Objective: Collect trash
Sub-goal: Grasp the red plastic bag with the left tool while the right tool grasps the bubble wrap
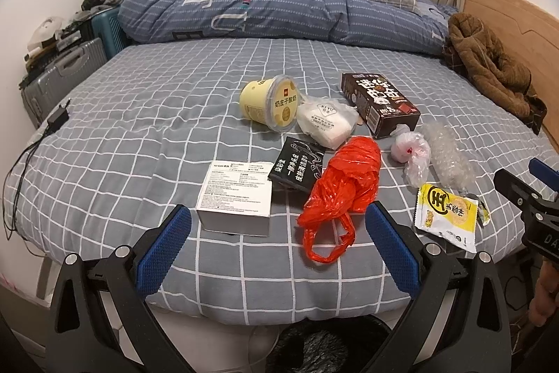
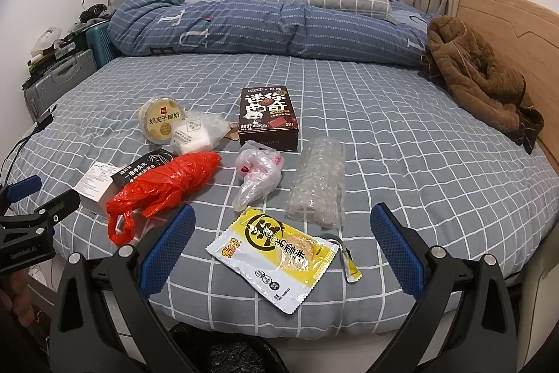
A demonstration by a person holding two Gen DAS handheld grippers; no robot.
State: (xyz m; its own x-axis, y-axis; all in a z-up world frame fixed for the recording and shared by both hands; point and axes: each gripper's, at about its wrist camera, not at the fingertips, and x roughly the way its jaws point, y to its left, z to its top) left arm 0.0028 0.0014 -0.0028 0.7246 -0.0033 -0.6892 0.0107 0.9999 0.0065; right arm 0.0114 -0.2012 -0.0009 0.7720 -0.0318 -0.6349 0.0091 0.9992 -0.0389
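With both grippers' jaws released and empty, the yellow wrapper [image 2: 279, 256] lies flat on the bed [image 2: 436, 163] straight ahead of the right gripper [image 2: 282, 245], nearer than the left gripper [image 1: 278, 242].

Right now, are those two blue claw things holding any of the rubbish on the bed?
Left gripper: open, holding nothing, above the bed's near edge.
Right gripper: open, holding nothing, with the yellow snack wrapper lying between its fingers.
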